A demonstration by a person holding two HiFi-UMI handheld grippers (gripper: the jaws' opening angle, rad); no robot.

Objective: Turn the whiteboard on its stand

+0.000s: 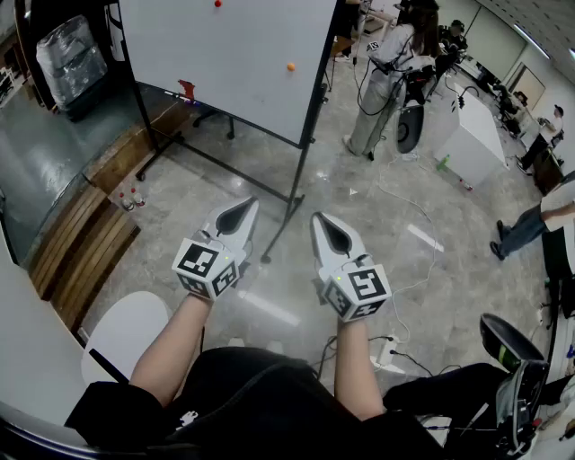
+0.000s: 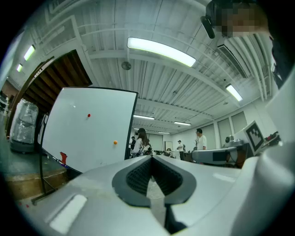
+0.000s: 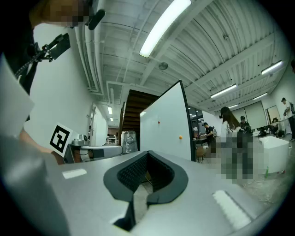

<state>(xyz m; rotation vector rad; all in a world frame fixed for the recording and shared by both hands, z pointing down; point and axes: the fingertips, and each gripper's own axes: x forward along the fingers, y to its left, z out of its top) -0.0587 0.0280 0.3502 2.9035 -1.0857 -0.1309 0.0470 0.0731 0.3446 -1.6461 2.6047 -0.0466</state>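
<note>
The whiteboard (image 1: 225,45) stands on a black wheeled stand (image 1: 304,144) some way ahead of me, with a red magnet (image 1: 216,4) and an orange magnet (image 1: 290,66) on it. My left gripper (image 1: 241,213) and right gripper (image 1: 329,226) are held side by side over the floor, short of the stand and touching nothing. Both are shut and empty. In the left gripper view the whiteboard (image 2: 87,129) lies left of the shut jaws of the left gripper (image 2: 152,177). The right gripper view has the whiteboard (image 3: 166,124) just above the closed right gripper (image 3: 145,177).
Wooden steps (image 1: 85,243) with two small bottles (image 1: 130,199) lie left. A white stool (image 1: 126,332) is beside my left arm. A power strip and cables (image 1: 386,355) lie on the floor by my right arm. A person (image 1: 382,81), a white cabinet (image 1: 472,135) and a black chair (image 1: 508,346) are right.
</note>
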